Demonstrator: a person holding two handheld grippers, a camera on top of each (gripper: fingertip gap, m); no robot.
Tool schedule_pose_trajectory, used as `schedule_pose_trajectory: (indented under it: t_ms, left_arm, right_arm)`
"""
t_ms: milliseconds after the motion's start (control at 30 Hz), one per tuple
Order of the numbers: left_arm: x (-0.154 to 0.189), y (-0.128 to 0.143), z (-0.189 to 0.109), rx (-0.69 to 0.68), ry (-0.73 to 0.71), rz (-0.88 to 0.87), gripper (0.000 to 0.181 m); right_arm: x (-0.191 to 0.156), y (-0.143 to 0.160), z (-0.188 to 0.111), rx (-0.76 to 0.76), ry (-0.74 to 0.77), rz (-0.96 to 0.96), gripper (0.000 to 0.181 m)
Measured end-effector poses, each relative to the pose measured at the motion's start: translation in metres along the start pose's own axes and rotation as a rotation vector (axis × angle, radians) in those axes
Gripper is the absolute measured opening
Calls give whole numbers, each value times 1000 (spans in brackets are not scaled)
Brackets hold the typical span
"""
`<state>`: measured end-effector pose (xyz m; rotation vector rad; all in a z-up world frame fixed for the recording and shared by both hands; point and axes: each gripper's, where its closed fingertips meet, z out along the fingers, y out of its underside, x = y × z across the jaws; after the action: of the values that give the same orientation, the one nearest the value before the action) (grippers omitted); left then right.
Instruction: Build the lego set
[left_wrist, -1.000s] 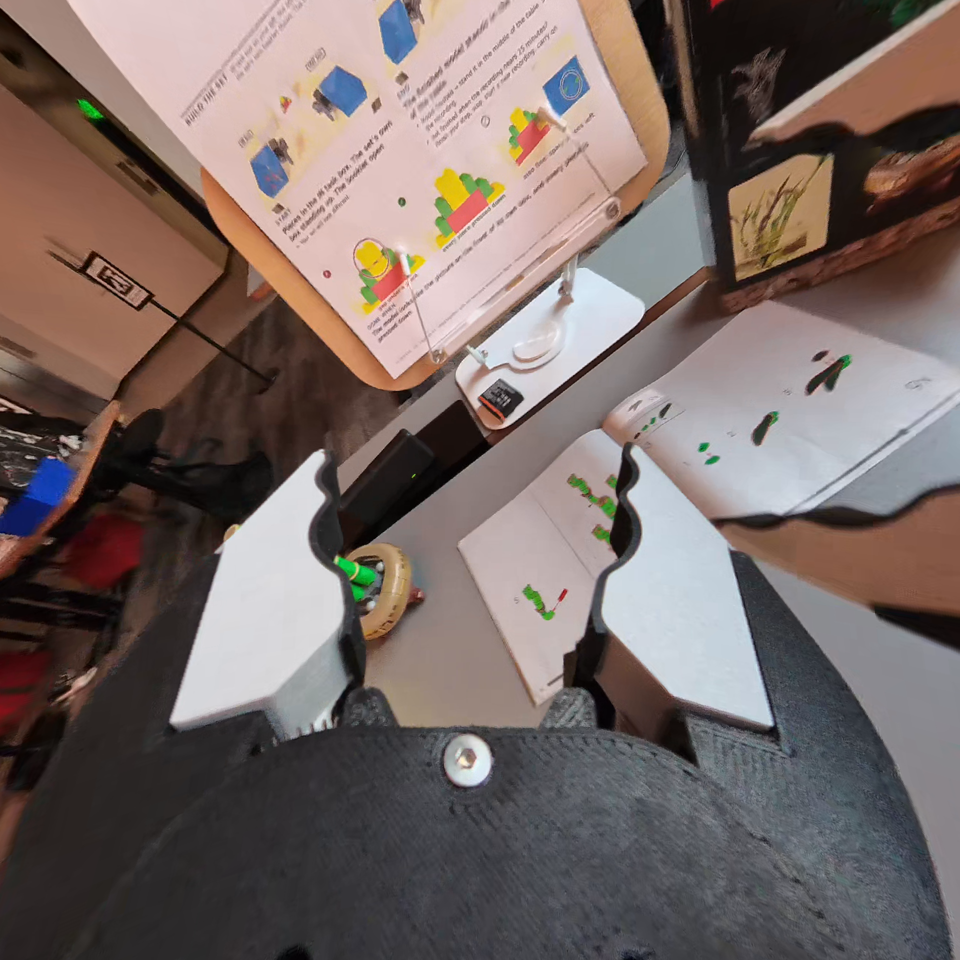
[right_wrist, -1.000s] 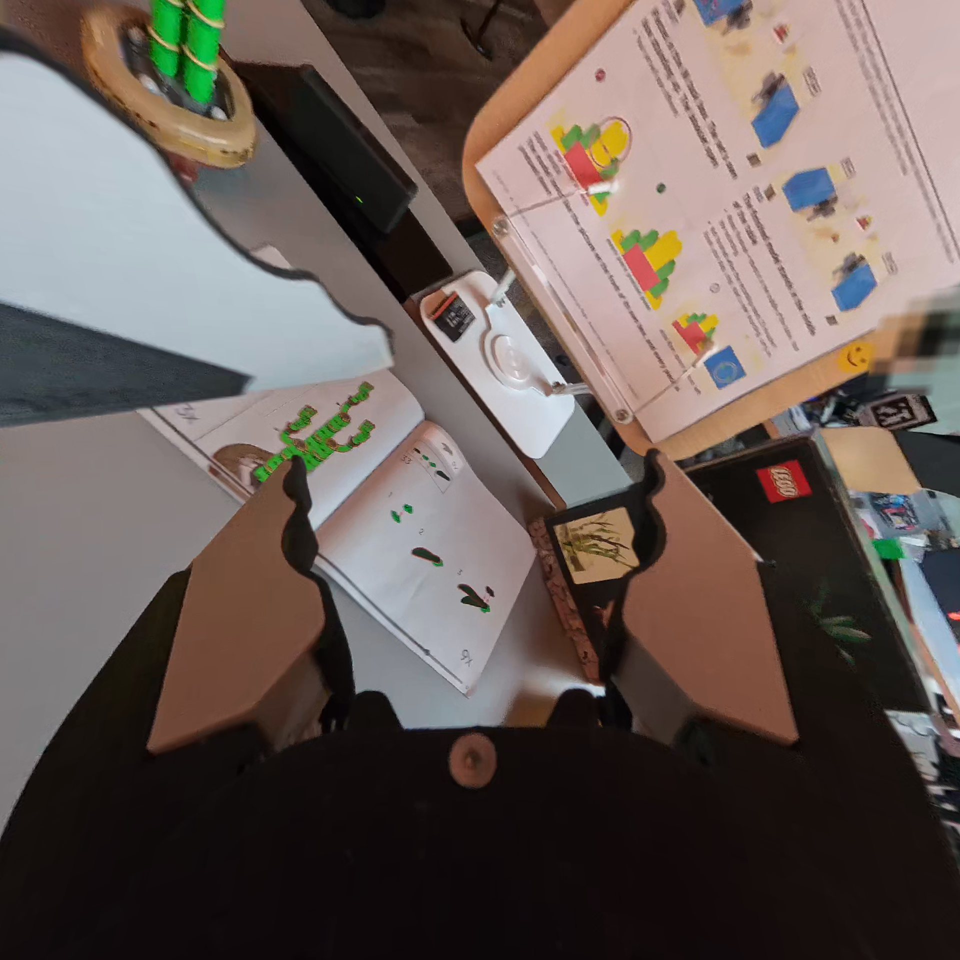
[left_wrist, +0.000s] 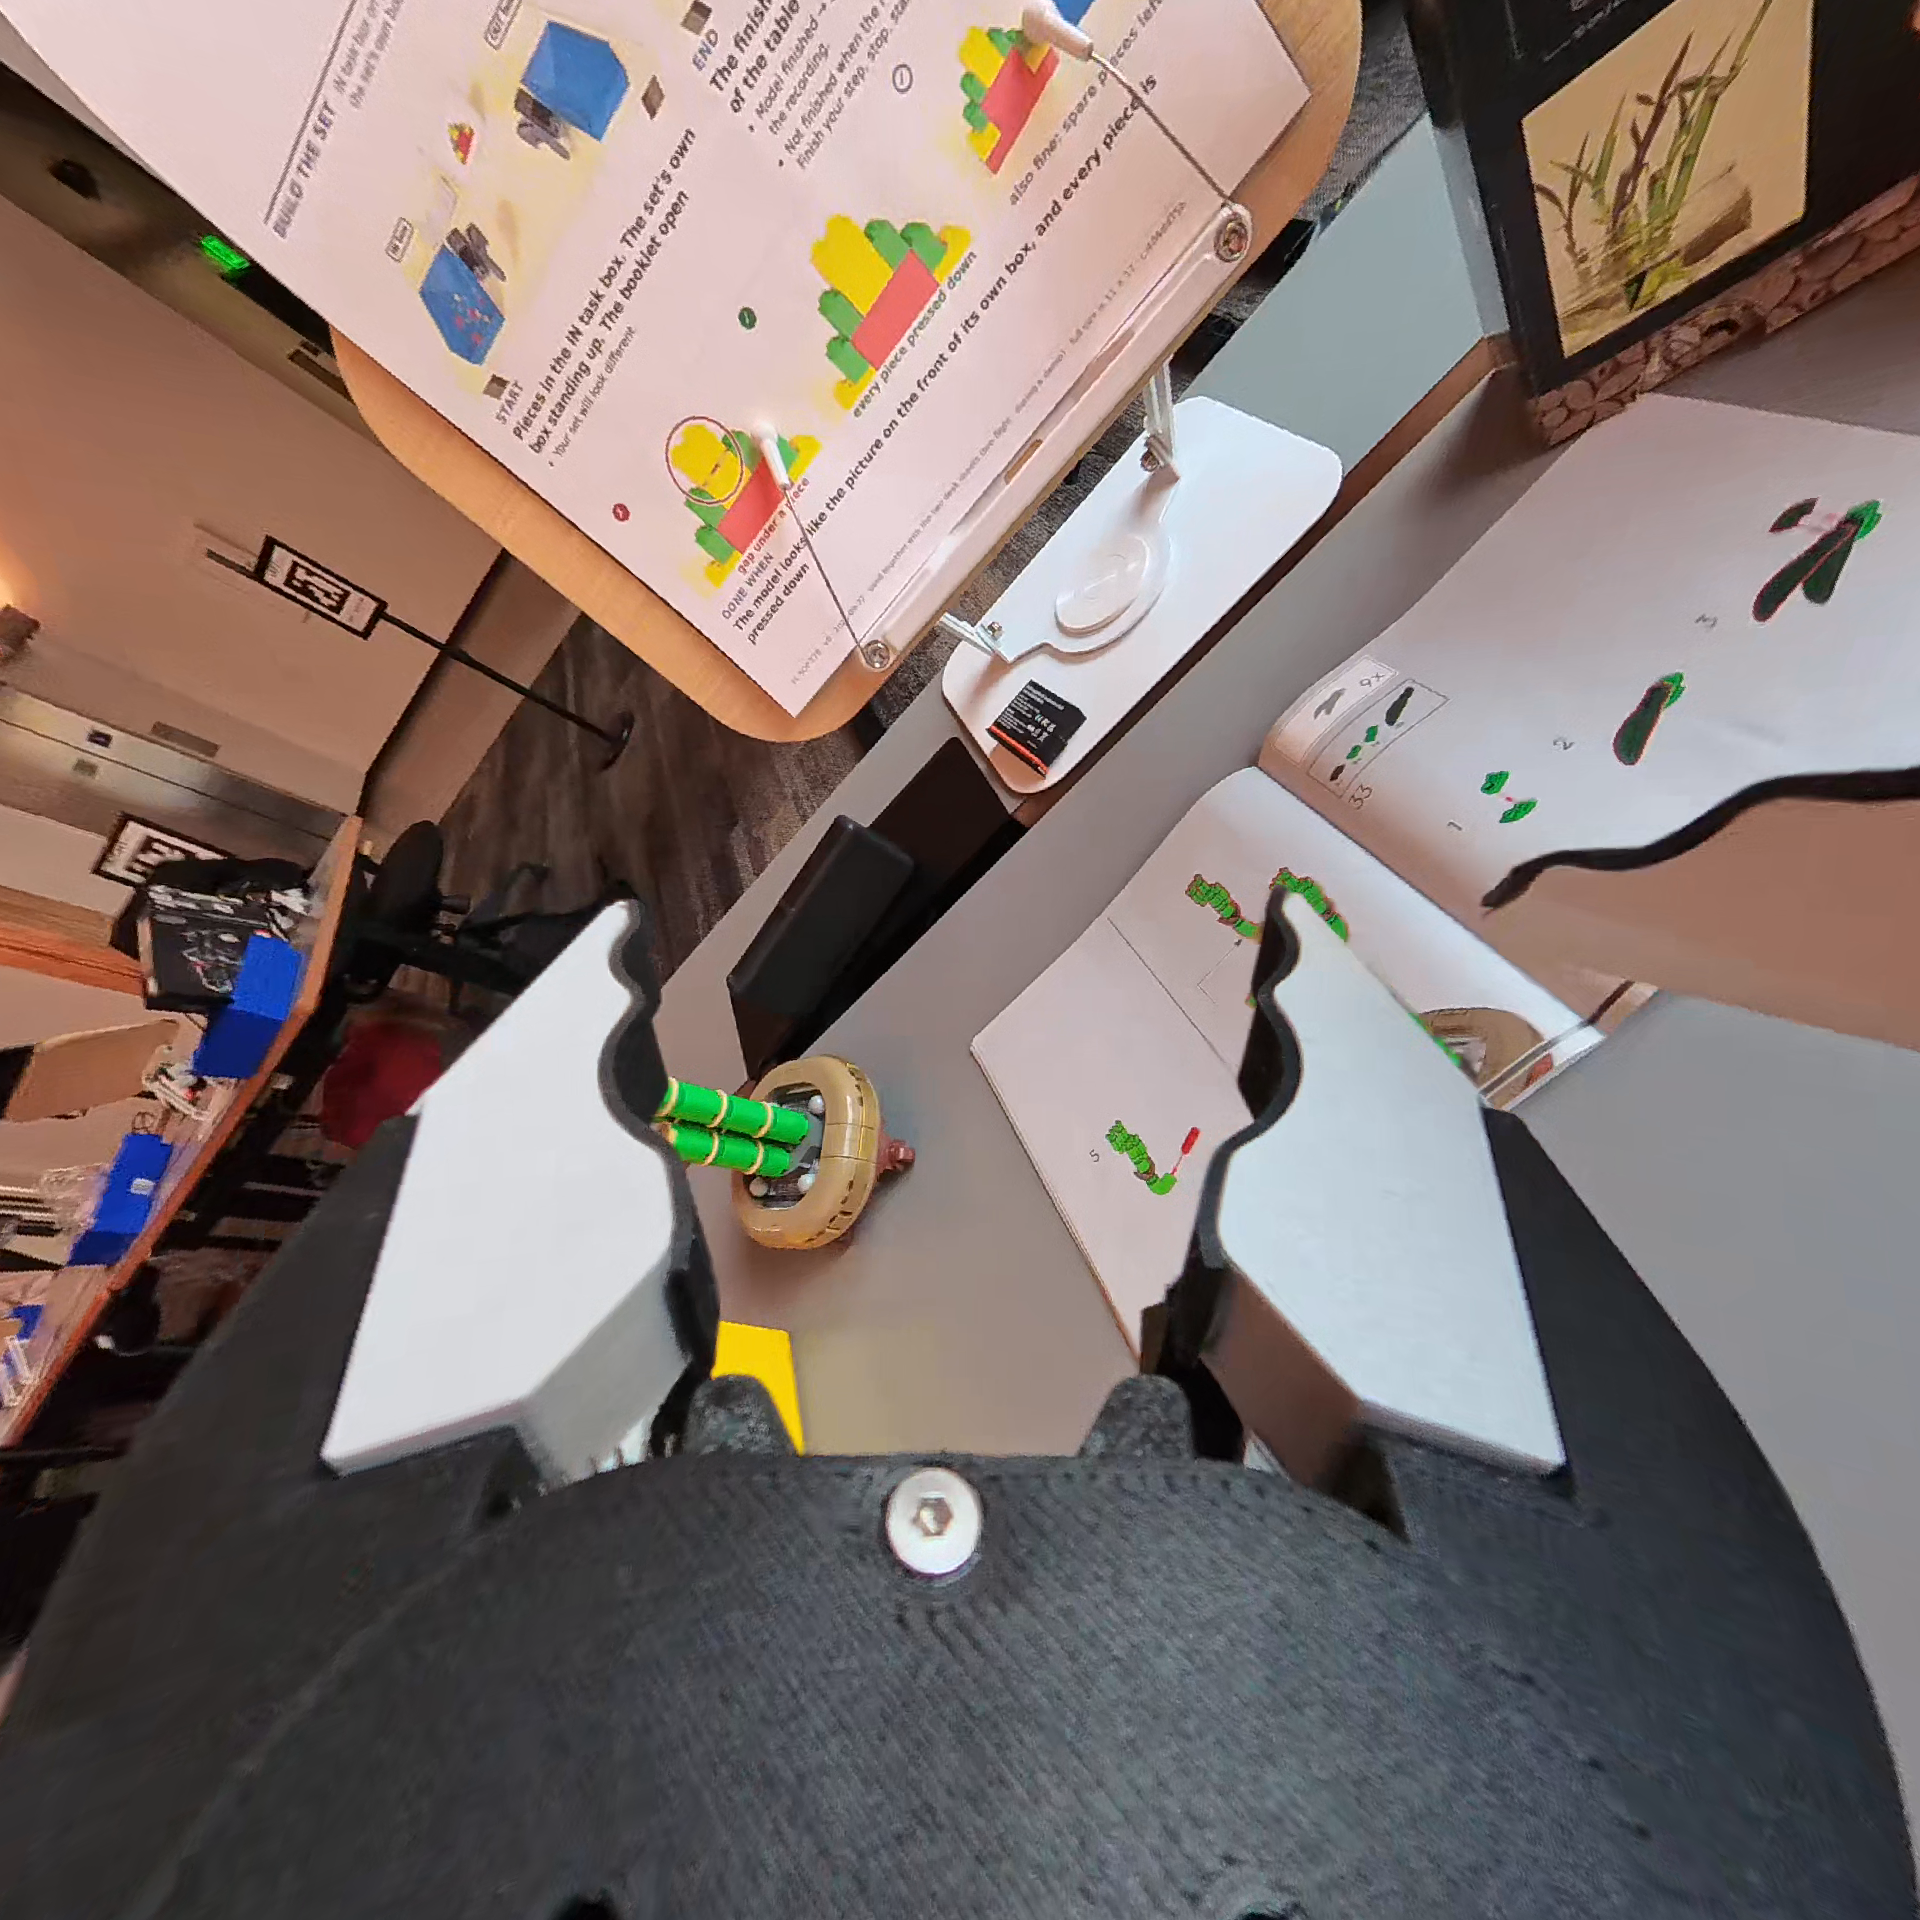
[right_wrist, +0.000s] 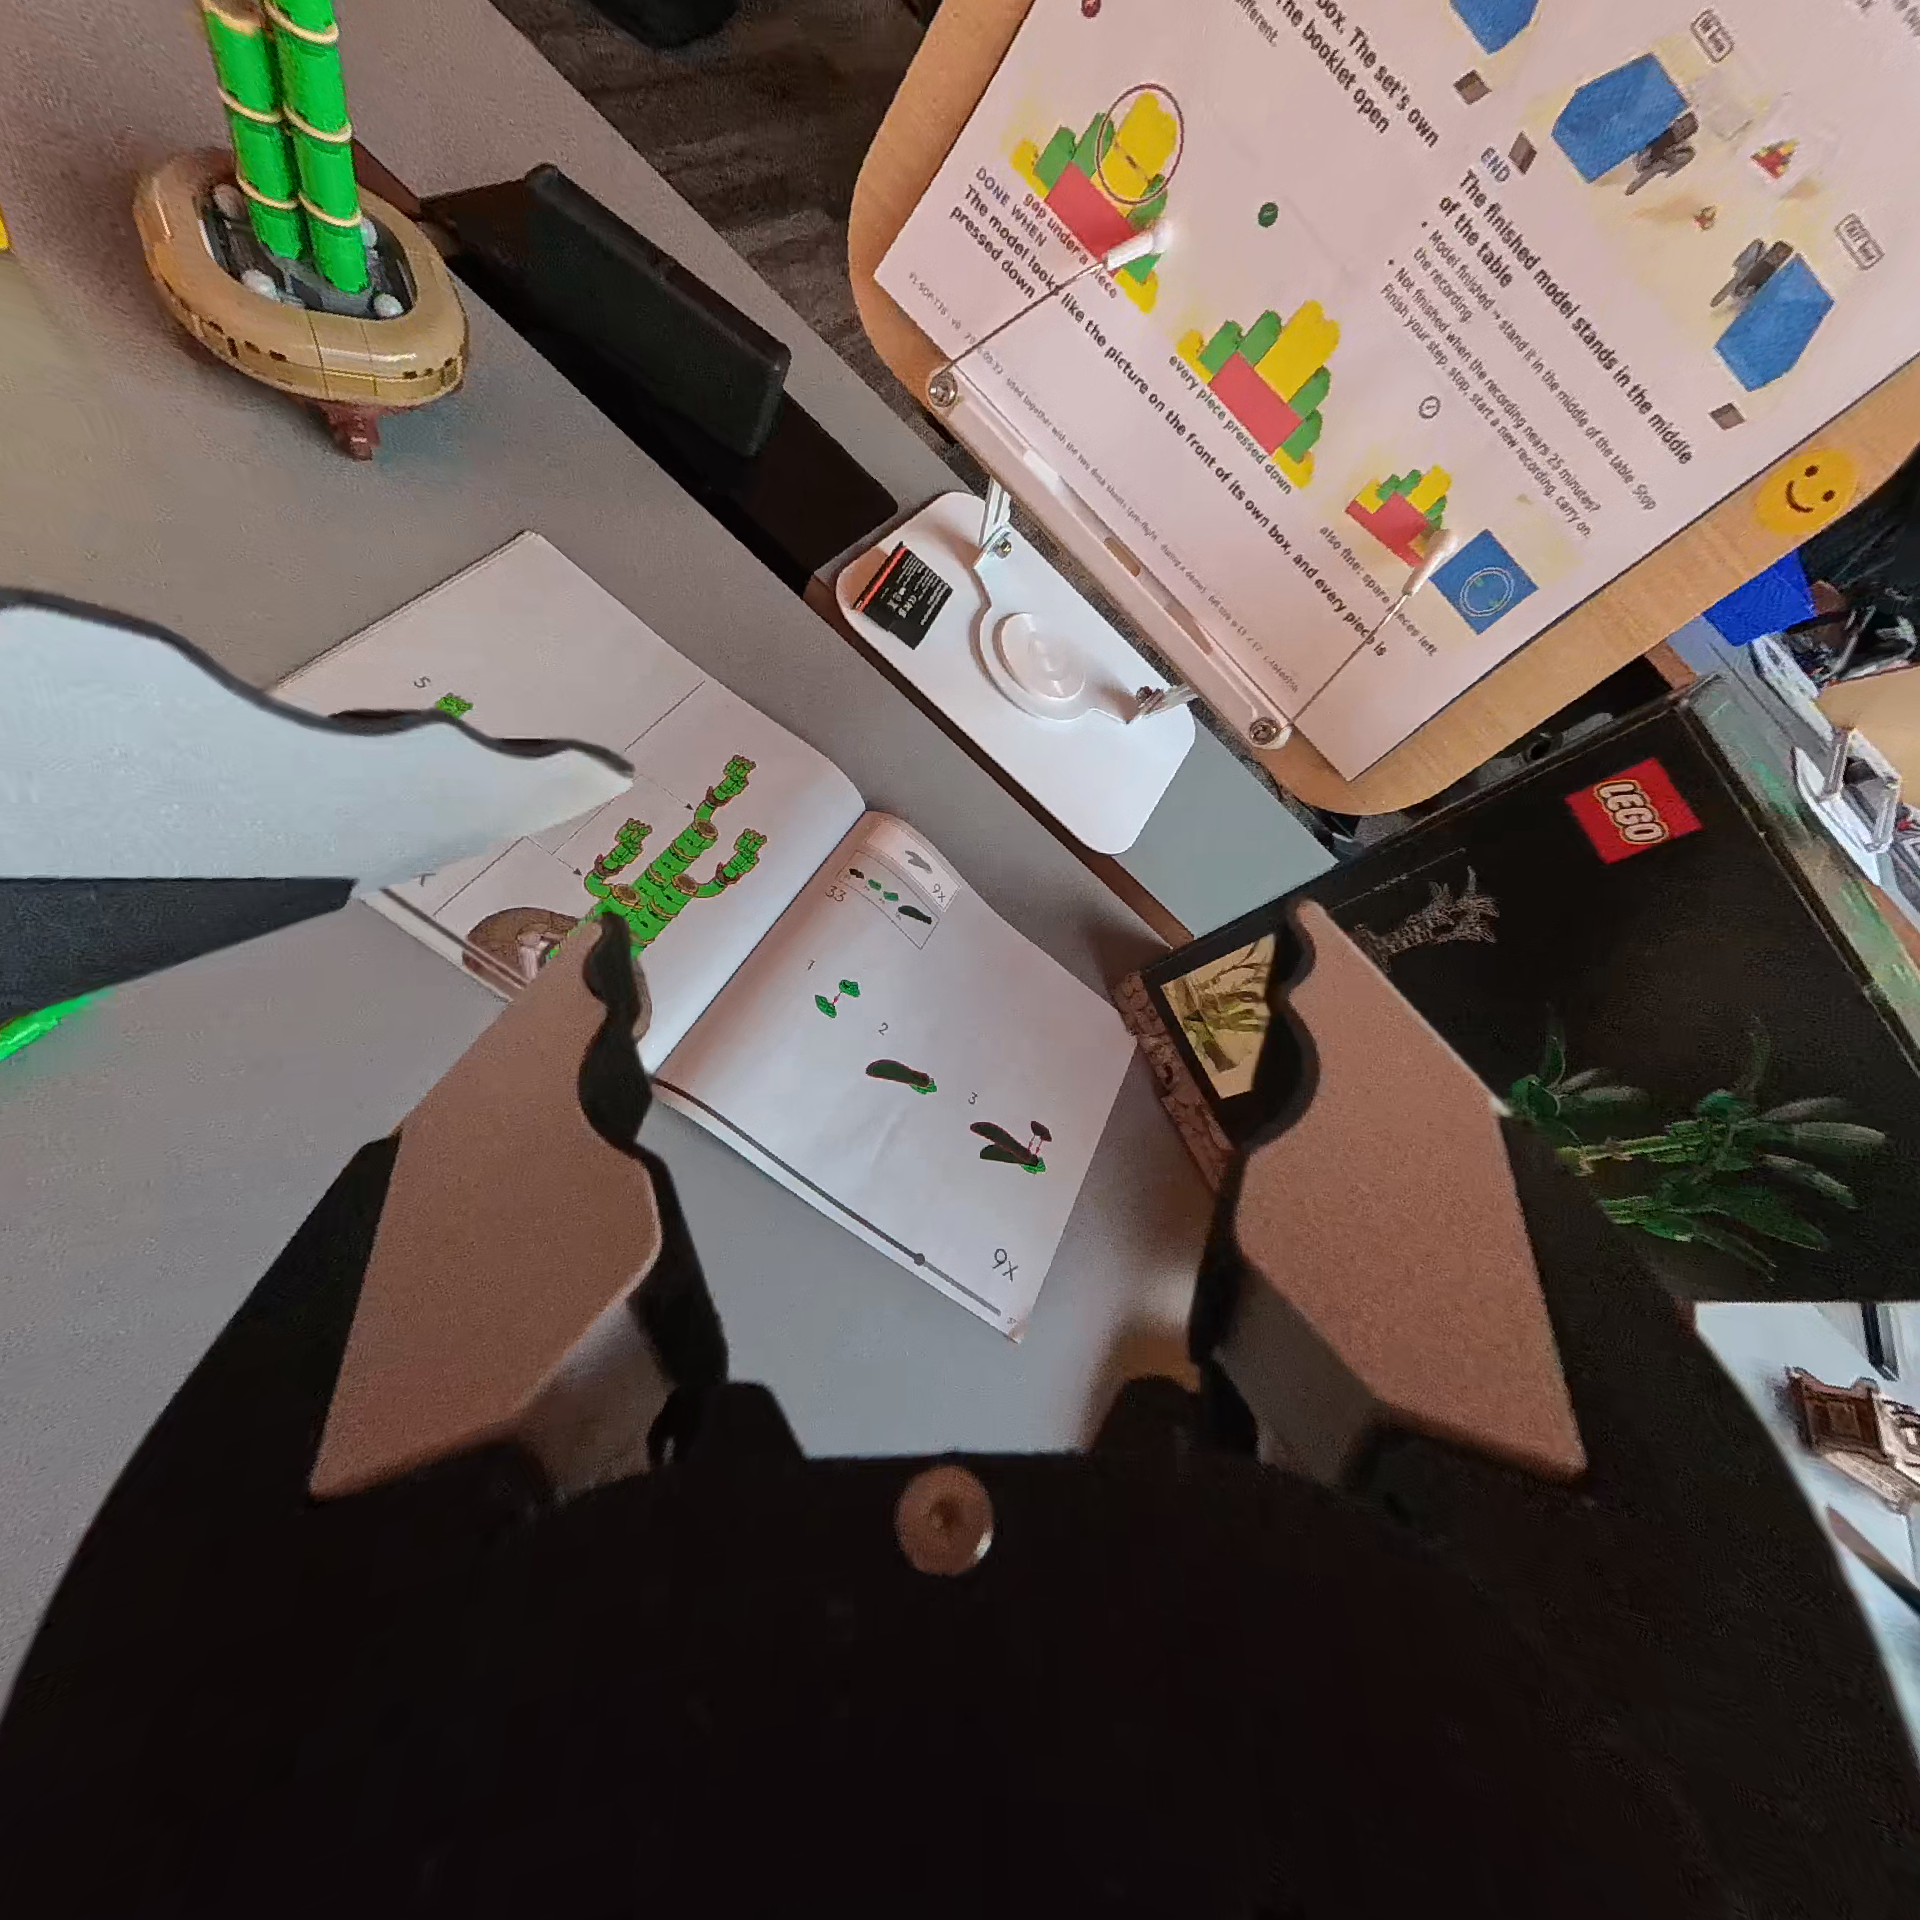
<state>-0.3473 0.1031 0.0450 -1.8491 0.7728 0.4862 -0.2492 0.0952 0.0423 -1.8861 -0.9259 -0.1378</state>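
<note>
Non-task items only. Grey table (right_wrist: 260, 1195) fills lower left of the right wrist view. Wooden board (right_wrist: 1558, 717) with a clipped printed sheet (right_wrist: 1403, 260) at upper right, held up on a white stand base (right_wrist: 1081, 748) at the table's far edge, centre of frame; small black card (right_wrist: 902, 594) lies on that base. Yellow smiley sticker (right_wrist: 1806, 490) on the board's right edge. Black flat device (right_wrist: 665, 312) upper centre, off the table edge. In the left wrist view: blue boxes (left_wrist: 244, 1008) on a wooden bench (left_wrist: 208, 1143) at mid left; black-and-white marker sign (left_wrist: 317, 585) on the wall, upper left; small yellow patch (left_wrist: 756, 1361) on the table, lower centre.
</note>
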Motion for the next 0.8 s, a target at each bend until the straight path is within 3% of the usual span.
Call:
schedule_pose_trajectory:
  t_ms: [267,433,567,667,800]
  left_arm:
    - [5,-10,-3,53,90,-113,115]
    - [7,-21,-13,94,38,-31,111]
    - [10,-21,-15,101,137,-164,117]
    - [-1,-18,-15,101,92,-122,110]
    - [8,-20,-18,99,138,-118,109]
  right_arm:
    - [2,-2,-4,27,24,-104,121]
    - [13,2,-3,15,41,-71,120]
    - [7,-2,-8,10,91,-206,119]
    - [-5,-8,-6,41,41,-179,116]
    - [1,-7,-10,35,39,-93,116]
